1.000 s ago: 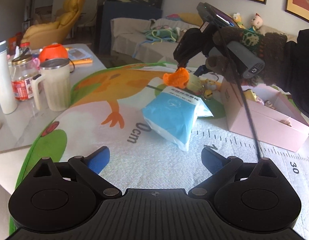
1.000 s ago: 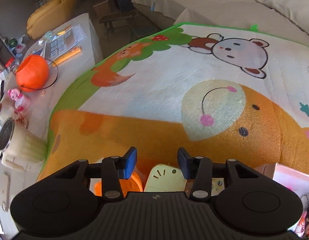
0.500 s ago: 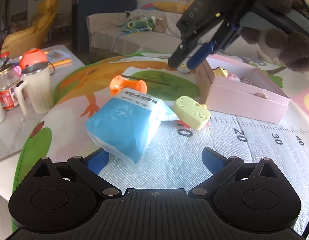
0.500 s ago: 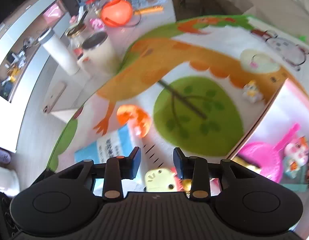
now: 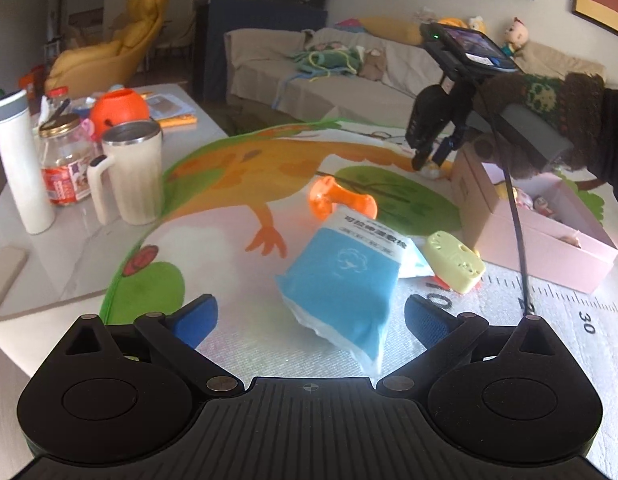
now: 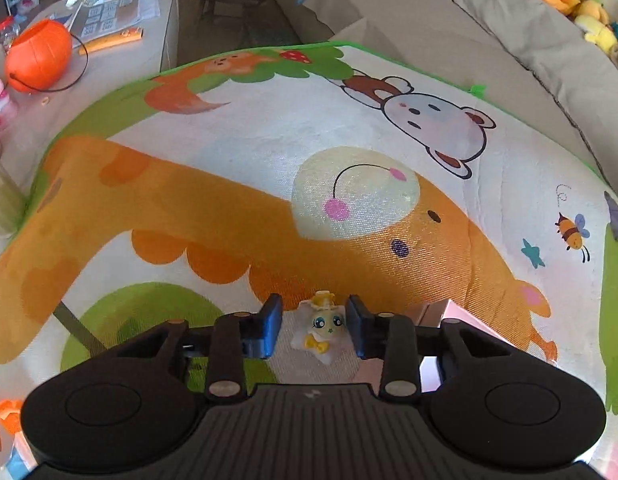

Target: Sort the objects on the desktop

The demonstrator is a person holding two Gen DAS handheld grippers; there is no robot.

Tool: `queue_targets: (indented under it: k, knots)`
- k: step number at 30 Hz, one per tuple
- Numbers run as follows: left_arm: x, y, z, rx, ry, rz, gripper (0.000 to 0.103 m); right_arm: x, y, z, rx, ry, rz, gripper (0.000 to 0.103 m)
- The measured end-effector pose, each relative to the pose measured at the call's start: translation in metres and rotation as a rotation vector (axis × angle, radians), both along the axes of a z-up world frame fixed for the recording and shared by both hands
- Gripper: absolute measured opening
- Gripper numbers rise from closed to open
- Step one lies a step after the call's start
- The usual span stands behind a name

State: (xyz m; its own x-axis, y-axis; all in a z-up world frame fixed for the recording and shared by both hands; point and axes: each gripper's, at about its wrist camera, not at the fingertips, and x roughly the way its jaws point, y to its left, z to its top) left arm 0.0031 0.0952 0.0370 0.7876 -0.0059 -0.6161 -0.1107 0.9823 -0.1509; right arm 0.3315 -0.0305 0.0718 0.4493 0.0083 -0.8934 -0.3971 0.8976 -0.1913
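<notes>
My right gripper (image 6: 313, 326) is open, its jaws on either side of a small white and yellow cat figurine (image 6: 321, 327) that lies on the cartoon mat; gaps show on both sides. In the left wrist view the right gripper (image 5: 429, 162) hangs low beside the pink box (image 5: 549, 246). My left gripper (image 5: 311, 316) is open and empty, just behind a blue and white tissue pack (image 5: 343, 288). An orange toy (image 5: 341, 202) lies beyond the pack and a pale yellow-green toy (image 5: 455, 262) lies to its right.
The pink box holds several small toys. At the left stand a cream mug (image 5: 127, 172), a glass jar (image 5: 65, 162), a white flask (image 5: 19, 162) and an orange pumpkin bucket (image 5: 117, 108). A sofa (image 5: 309, 72) lies behind the table.
My right gripper has swung from above the box down to the mat at the box's far corner and now straddles the cat figurine. My left gripper has shifted slightly; the tissue pack sits more central.
</notes>
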Motion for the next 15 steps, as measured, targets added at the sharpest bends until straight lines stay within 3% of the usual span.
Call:
queue_targets:
  k: [4,8,15]
  knots:
    - [-0.002,-0.002,0.002,0.010,-0.004,-0.007,0.102,-0.033,0.001,0.014,0.126,0.030,0.086,0.024]
    - [-0.012,-0.016,0.010,0.034,-0.024,-0.047,0.102,-0.098,-0.002,0.032,0.210,0.070,0.208,0.024]
    - [-0.026,-0.046,0.015,0.046,-0.013,-0.099,0.102,-0.209,-0.050,0.036,0.319,0.120,0.301,0.024]
